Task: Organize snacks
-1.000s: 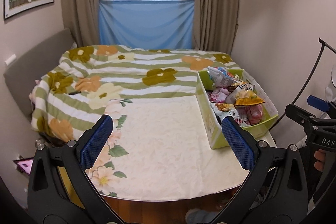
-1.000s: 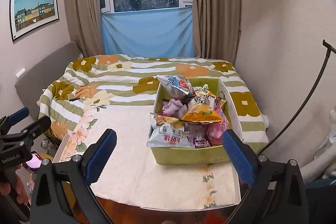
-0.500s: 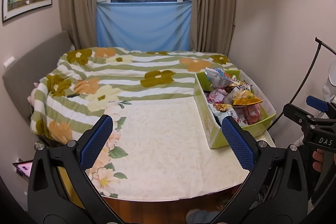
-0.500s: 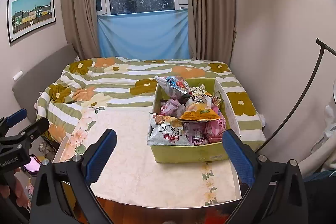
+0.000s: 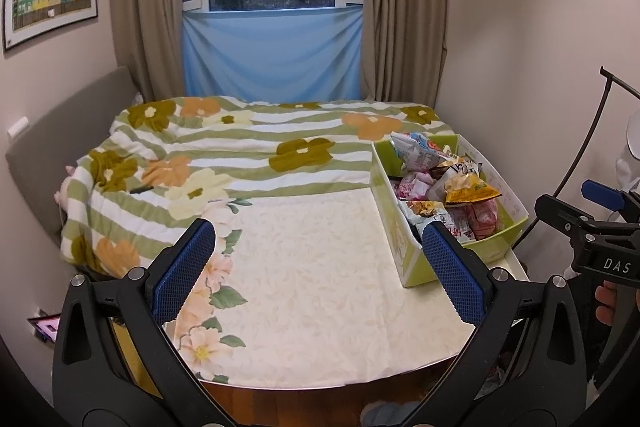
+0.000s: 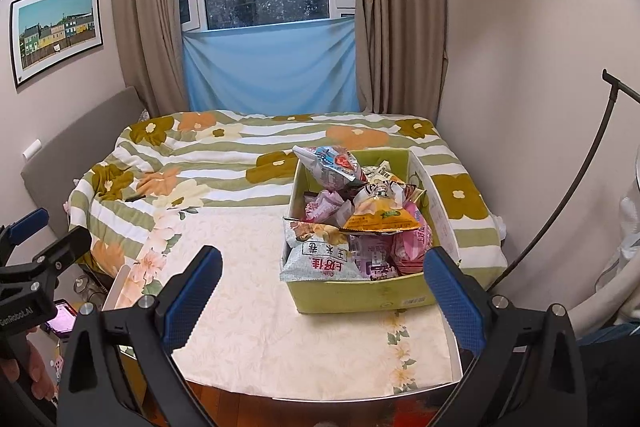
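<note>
A green cardboard box [image 6: 360, 297] piled with several snack packets stands on the right part of a cream tablecloth [image 6: 248, 275]. An orange packet [image 6: 380, 221] and a white-and-green packet [image 6: 320, 261] lie on top. In the left wrist view the same box [image 5: 404, 255] sits at the right, by the pad of the right finger. My left gripper [image 5: 318, 267] hangs open over bare cloth, left of the box. My right gripper [image 6: 322, 293] is open too, held short of the box's near wall. Neither holds anything.
The table [image 5: 320, 307] butts against a bed with a green striped floral blanket [image 5: 240, 147]. A wall and a black curved rod [image 6: 560, 207] close the right side. A phone [image 6: 64, 319] lies low at the left. Curtains and a window stand behind the bed.
Both cameras have tilted slightly upward, so the bed, table and box sit a little lower in view. Both grippers stay open and nothing on the table has moved.
</note>
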`<state>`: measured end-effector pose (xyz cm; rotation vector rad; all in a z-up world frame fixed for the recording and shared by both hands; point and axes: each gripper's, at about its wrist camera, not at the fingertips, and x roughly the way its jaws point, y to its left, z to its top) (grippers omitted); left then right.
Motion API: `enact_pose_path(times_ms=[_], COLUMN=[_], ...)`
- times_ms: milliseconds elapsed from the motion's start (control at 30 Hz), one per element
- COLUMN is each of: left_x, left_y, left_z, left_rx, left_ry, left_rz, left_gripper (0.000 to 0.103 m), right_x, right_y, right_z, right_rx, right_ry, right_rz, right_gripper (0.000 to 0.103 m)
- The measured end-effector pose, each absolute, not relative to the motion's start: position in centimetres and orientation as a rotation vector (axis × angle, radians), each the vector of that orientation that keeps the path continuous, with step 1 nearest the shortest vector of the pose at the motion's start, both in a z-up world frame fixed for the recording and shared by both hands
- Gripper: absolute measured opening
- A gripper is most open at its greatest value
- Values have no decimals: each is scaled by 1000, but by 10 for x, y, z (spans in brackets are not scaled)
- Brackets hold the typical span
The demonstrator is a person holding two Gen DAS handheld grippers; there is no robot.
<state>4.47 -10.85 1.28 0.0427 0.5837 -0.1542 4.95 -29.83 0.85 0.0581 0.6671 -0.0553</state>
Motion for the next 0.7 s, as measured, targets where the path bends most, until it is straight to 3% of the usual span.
enact_pose_path(times_ms=[700], left_x=[35], left_y=[-103], left_z=[17], left_rx=[32], left_ry=[568], left_rz=[-135], left_gripper=[103], right_x=[47], right_y=[-297], right_z=[8], right_rx=[66], right_ry=[658], right_rz=[-66], right_gripper=[100])
